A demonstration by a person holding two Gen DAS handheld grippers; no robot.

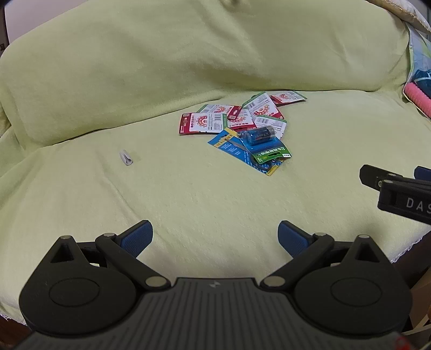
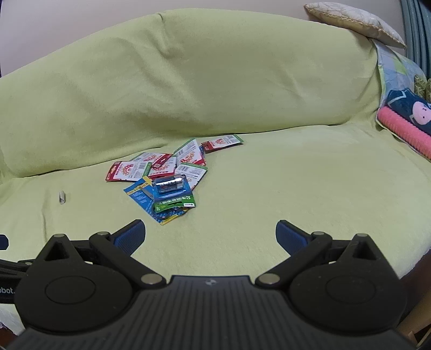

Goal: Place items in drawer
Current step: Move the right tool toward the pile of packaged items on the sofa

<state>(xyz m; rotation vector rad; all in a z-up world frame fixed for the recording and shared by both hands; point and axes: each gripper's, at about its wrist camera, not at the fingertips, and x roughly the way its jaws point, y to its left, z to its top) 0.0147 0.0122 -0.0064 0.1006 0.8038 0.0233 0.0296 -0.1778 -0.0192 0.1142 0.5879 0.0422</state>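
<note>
A pile of small retail packs lies on a yellow-green sofa seat. On top sits a battery blister pack (image 1: 265,142) (image 2: 172,192) with a green card. It rests on a blue scissors card (image 1: 237,148) (image 2: 142,199). Behind them lie several red-and-white cards (image 1: 204,123) (image 2: 129,171). A small white clip (image 1: 126,157) (image 2: 62,198) lies alone to the left. My left gripper (image 1: 215,239) hovers open over the front of the seat, short of the pile. My right gripper (image 2: 210,237) is open too, nothing between its fingers. No drawer is in view.
The sofa backrest (image 2: 202,80) rises behind the pile. A pink ribbed roll (image 2: 404,129) (image 1: 419,98) and patterned cushions lie at the right end. A beige pillow (image 2: 355,23) sits on the backrest. The right gripper's body (image 1: 398,193) shows at the left view's right edge.
</note>
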